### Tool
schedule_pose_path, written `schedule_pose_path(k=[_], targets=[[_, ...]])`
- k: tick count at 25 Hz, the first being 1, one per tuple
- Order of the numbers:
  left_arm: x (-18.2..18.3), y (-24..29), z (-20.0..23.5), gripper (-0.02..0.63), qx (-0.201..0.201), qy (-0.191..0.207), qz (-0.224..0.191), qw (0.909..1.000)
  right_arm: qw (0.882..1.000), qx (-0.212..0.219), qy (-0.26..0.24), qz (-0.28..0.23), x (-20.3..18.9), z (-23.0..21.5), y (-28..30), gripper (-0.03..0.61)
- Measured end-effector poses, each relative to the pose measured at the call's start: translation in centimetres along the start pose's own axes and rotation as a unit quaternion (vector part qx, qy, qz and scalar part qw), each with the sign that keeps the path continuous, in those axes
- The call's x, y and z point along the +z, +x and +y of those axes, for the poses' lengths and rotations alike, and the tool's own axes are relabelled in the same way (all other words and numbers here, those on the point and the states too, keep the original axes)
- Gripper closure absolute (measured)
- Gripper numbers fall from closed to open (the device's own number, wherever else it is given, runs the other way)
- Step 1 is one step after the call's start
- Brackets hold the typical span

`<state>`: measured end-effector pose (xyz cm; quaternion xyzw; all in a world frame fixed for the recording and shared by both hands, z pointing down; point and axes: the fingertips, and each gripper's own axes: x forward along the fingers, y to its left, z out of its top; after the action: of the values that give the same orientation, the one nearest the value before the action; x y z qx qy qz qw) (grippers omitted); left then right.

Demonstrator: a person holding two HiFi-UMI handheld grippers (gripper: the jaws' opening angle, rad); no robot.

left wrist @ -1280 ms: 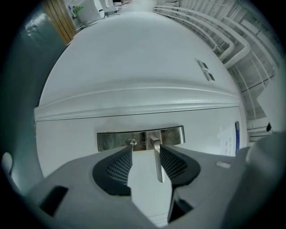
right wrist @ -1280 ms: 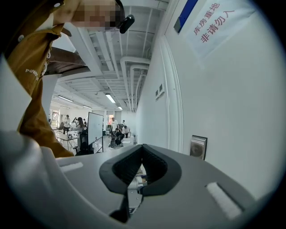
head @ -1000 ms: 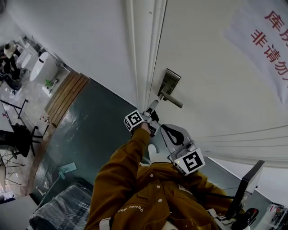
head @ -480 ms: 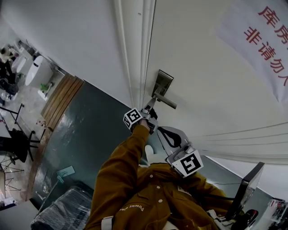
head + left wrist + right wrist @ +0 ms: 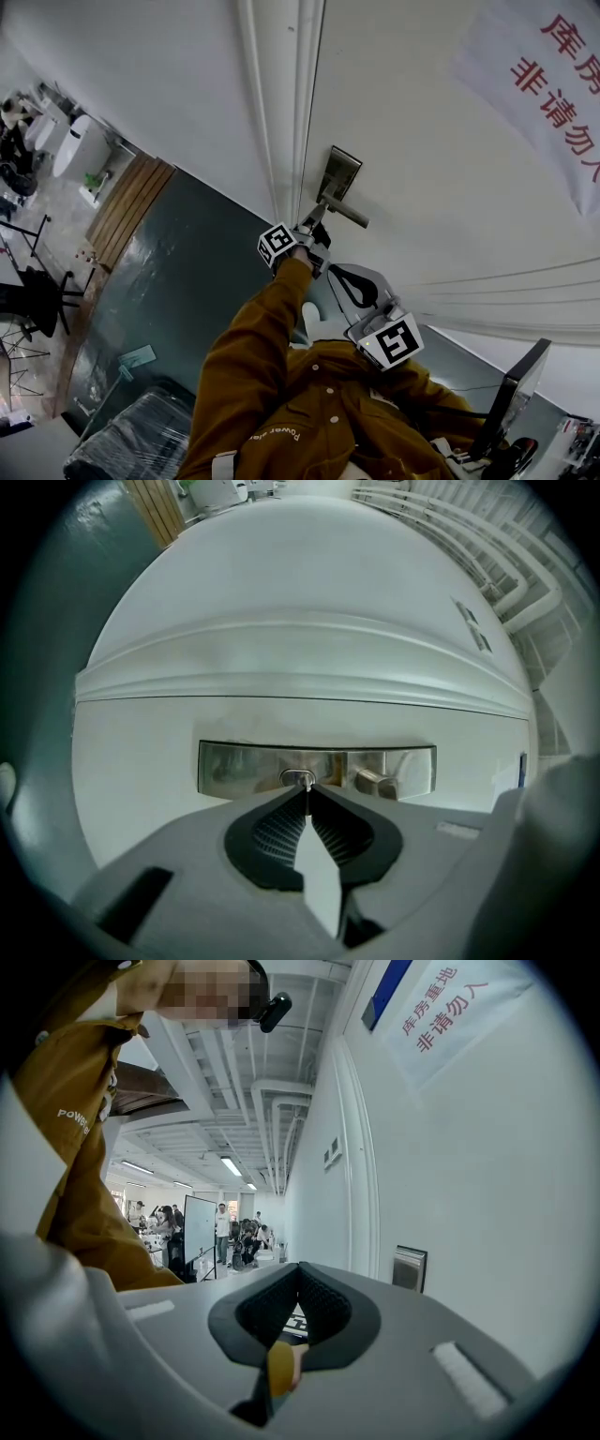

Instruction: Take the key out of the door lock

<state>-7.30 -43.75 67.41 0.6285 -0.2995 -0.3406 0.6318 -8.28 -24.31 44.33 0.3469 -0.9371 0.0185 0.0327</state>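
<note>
A steel lock plate (image 5: 339, 174) with a lever handle (image 5: 349, 214) sits on the white door (image 5: 422, 187). In the left gripper view a small silver key (image 5: 303, 781) sticks out of the keyhole in the lock plate (image 5: 244, 766), beside the handle (image 5: 375, 783). My left gripper (image 5: 304, 789) is right at the lock, its jaws closing, and their tips pinch the key's head. In the head view the left gripper (image 5: 315, 221) reaches up under the handle. My right gripper (image 5: 335, 272) hangs lower by the chest, shut and empty (image 5: 298, 1267).
A paper sign with red print (image 5: 553, 84) hangs on the door at the upper right. The door frame (image 5: 281, 112) runs just left of the lock. Wooden boards (image 5: 131, 202) lean on the wall at the left; a monitor (image 5: 511, 394) stands at the lower right.
My left gripper has moved up to the lock plate and stays there. The right gripper has barely moved.
</note>
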Motion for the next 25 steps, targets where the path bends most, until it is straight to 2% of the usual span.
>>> schedule_pose_path(k=[8, 13, 20, 25], targets=[[0.0, 0.2, 0.0, 0.594, 0.006, -0.006, 0.005, 1.0000, 1.000, -0.003, -0.002, 0.011, 0.5, 0.2, -0.1, 0.572], [0.0, -0.4, 0.0, 0.594, 0.008, 0.000, 0.016, 0.9998, 1.000, -0.002, -0.001, 0.001, 0.4, 0.2, -0.6, 0.572], [-0.3, -3.2, -0.9, 0.594, 0.001, 0.032, 0.026, 0.9992, 1.000, 0.009, 0.001, -0.001, 0.2, 1.0, -0.4, 0.572], [0.0, -6.1, -3.0, 0.593, 0.008, 0.071, 0.020, 0.9972, 1.000, 0.018, 0.002, 0.005, -0.2, 1.2, 0.1, 0.572]])
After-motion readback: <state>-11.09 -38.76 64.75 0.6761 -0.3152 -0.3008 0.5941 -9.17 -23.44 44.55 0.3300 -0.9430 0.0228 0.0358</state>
